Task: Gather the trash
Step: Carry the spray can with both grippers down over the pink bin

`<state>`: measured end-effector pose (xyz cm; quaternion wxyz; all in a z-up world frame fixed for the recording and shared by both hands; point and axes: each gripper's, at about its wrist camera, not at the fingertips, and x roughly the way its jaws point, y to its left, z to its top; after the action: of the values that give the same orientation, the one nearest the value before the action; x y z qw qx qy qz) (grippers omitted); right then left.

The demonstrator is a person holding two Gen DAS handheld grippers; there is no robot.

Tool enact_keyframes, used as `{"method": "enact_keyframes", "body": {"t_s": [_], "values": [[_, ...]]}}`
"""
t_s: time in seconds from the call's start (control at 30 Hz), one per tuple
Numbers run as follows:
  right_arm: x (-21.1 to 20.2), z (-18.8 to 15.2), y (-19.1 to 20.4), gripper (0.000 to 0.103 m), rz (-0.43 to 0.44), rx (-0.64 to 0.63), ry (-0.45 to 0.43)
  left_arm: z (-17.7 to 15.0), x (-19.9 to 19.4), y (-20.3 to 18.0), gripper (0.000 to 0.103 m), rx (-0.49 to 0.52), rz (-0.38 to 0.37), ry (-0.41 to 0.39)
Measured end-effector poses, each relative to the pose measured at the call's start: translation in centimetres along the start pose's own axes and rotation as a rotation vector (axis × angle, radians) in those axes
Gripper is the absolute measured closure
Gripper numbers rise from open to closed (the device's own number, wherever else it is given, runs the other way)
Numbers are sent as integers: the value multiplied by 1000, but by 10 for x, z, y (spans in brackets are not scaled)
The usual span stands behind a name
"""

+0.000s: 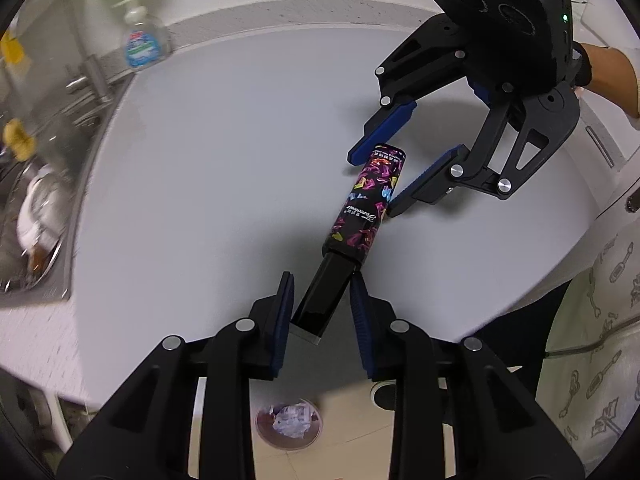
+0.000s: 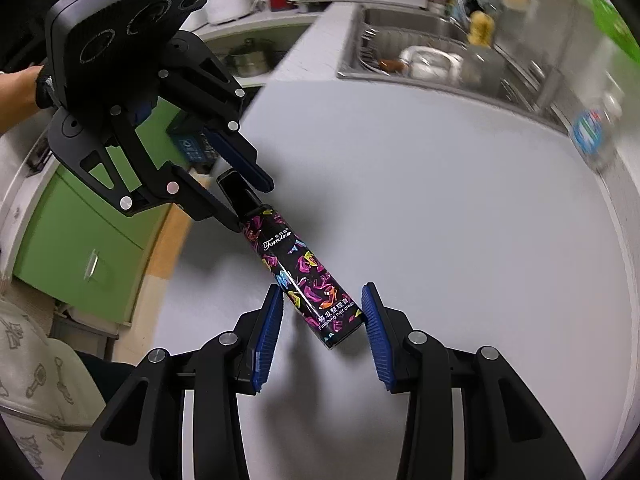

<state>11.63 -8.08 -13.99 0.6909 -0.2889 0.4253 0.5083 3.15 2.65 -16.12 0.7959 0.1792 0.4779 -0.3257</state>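
A black hair-cream tube (image 1: pixel 366 204) printed with bright shoes hangs tilted a little above the grey counter (image 1: pixel 200 160), held at both ends. My left gripper (image 1: pixel 322 280) is shut on its plain black cap (image 1: pixel 324 292), which reaches out past the counter's front edge. My right gripper (image 2: pixel 322 288) is shut on the patterned bottom end (image 2: pixel 320 292), a blue pad on either side. Each wrist view also shows the other gripper: the right gripper (image 1: pixel 374 184) at the tube's far end, and the left gripper (image 2: pixel 251 205) clamped on the cap (image 2: pixel 240 192).
A round bin (image 1: pixel 288 424) with crumpled paper stands on the floor below the counter edge. A steel sink (image 2: pixel 420 60) holding dishes and a soap bottle (image 1: pixel 140 44) line the counter's side. Green cabinets (image 2: pixel 80 240) and a person's patterned apron (image 1: pixel 600 340) are close by.
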Motion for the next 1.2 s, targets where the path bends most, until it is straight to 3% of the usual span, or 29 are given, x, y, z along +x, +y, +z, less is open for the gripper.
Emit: {"method": "enact_keyframes", "body": {"t_s": [0.27,0.47,0.67,0.87,1.2], "values": [[19,60,66,63,79,-168,-21,-76,-63,7,76,-113,118,11],[55,101,138,63,166,-305,-6,-169,-104,1,76,-256,190,33],[108,126,198,63,240,-408,45,-257,-121,-9,76,-379,212,54],[175,139,237,63,295,-451,117,-331,-103,-1,76,-474,190,69],[330,106,254,63,321,-426,201,-428,24,38,76,-519,113,73]]}}
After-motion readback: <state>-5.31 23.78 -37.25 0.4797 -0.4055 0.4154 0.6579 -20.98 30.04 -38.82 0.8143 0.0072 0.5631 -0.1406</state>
